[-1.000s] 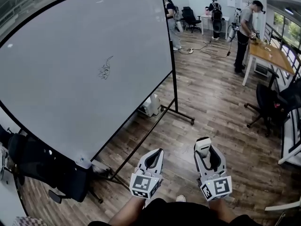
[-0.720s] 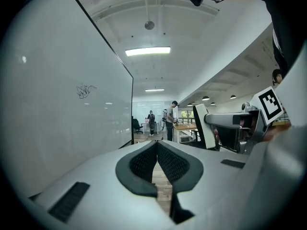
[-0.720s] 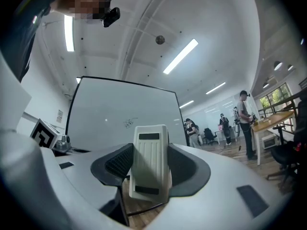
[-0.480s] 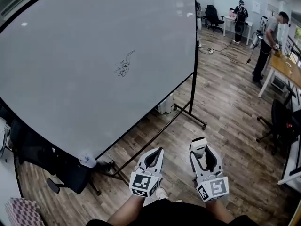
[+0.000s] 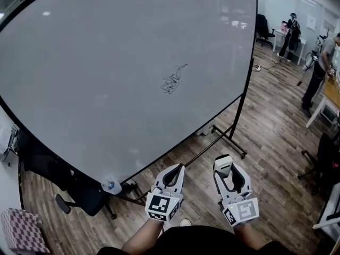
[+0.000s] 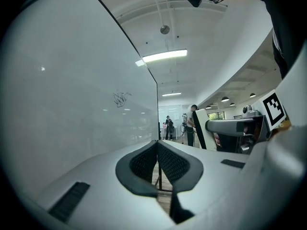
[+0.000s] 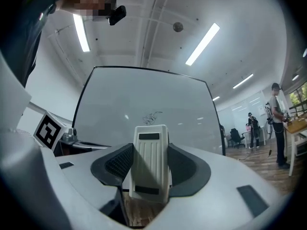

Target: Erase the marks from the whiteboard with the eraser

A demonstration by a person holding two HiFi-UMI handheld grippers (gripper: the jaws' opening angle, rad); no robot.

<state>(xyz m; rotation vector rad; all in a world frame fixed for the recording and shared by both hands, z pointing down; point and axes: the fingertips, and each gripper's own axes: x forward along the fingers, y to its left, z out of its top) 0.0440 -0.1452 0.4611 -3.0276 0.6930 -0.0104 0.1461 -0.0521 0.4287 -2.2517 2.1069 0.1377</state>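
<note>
A large whiteboard [image 5: 106,78] on a wheeled stand fills the left and middle of the head view. A small black scribble [image 5: 173,81] sits near its middle; the scribble [image 6: 121,98] shows in the left gripper view and the scribble [image 7: 152,117] in the right gripper view too. My right gripper [image 5: 226,170] is shut on a white eraser [image 5: 225,165], which stands ribbed between the jaws in the right gripper view, eraser [image 7: 150,162]. My left gripper [image 5: 174,173] is shut and holds nothing, left gripper [image 6: 157,150]. Both are held low, well short of the board.
The whiteboard's black stand [image 5: 228,137] runs across the wooden floor ahead of me. A dark office chair [image 5: 79,193] stands under the board's lower left. People [image 5: 319,68] and a table stand at the far right, with another chair [image 5: 326,158] near it.
The view has swung right to left across the frames, so the whiteboard and its scribble now sit further right and closer. Both grippers keep their place; the eraser stays gripped.
</note>
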